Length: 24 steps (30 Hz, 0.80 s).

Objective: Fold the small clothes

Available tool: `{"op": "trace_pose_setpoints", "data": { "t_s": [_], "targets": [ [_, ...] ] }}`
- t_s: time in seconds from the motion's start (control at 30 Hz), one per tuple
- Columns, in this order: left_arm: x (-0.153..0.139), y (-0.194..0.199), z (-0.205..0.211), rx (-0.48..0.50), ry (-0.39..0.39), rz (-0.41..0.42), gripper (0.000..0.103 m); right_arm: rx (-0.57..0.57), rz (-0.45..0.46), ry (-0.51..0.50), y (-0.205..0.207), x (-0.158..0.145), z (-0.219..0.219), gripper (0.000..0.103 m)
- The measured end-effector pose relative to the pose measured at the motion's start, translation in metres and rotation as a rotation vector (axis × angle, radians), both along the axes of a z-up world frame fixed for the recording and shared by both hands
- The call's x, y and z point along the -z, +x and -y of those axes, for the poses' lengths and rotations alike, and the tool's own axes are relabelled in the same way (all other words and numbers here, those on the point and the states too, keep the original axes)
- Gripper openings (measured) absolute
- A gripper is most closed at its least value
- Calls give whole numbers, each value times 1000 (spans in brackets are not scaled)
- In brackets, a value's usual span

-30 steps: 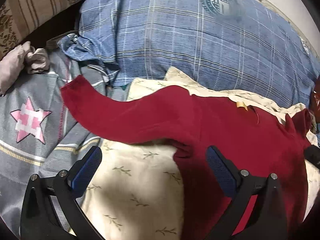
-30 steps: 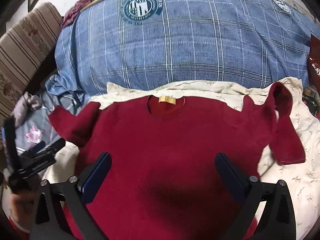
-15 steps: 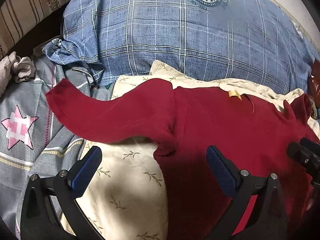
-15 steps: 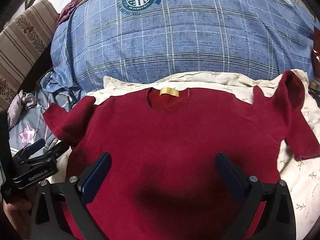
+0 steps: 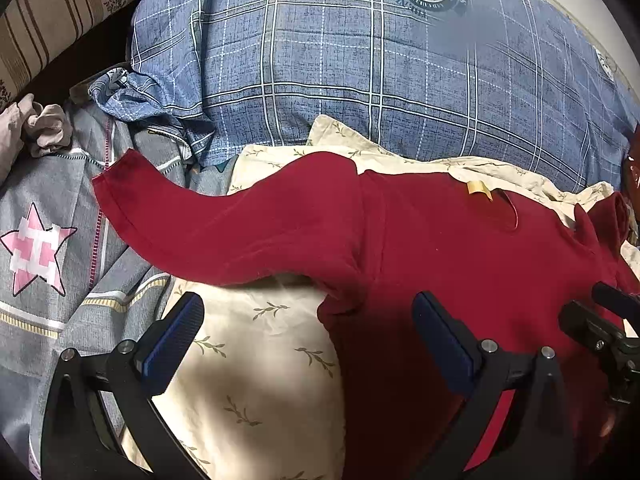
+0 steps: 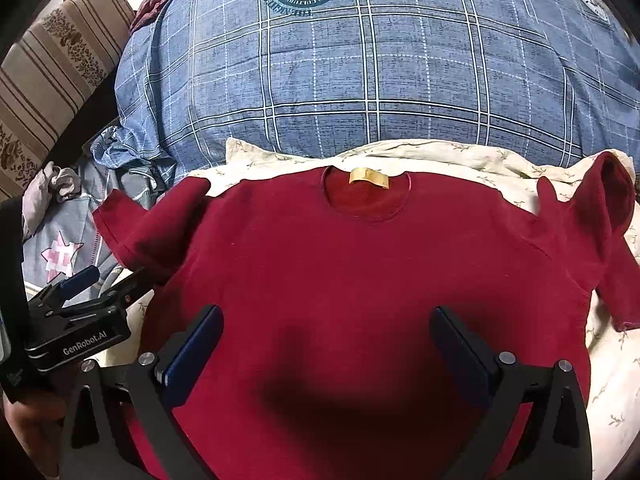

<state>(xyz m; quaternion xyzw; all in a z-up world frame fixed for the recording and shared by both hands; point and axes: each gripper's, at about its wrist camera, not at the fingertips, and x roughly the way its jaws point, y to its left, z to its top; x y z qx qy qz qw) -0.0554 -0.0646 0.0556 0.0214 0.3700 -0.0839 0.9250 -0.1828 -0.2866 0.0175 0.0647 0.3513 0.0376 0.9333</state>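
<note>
A dark red T-shirt (image 6: pixel 360 264) lies spread flat, neck away from me, with a yellow neck label (image 6: pixel 368 178). Its left sleeve (image 5: pixel 208 224) stretches out to the left. Its right sleeve (image 6: pixel 608 232) is bunched and folded over. My left gripper (image 5: pixel 308 320) is open and empty above the left armpit of the shirt (image 5: pixel 460 248). My right gripper (image 6: pixel 326 332) is open and empty above the shirt's middle. The left gripper also shows at the left edge of the right wrist view (image 6: pixel 92 284).
The shirt rests on a cream leaf-print cloth (image 5: pixel 248 364). A big blue plaid pillow (image 6: pixel 380 68) lies behind it. Grey bedding with a pink star (image 5: pixel 36 248) is at the left, and a striped cushion (image 6: pixel 52 64) is at the far left.
Both grippers have moved forward and to the right over the shirt. The right gripper's tip has come into the left wrist view. The shirt lies as before.
</note>
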Motion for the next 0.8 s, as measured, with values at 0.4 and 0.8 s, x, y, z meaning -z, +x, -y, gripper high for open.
{"op": "trace_pose_setpoints", "data": {
  "t_s": [0.4,0.8],
  "targets": [
    [0,5,-6,-12,-11,-2,103,-4,-12,-18,5,3,-4,103],
    [1,7,-9,-19,-7,-5,103,-16,-14,-28,11,5,-11,103]
  ]
}}
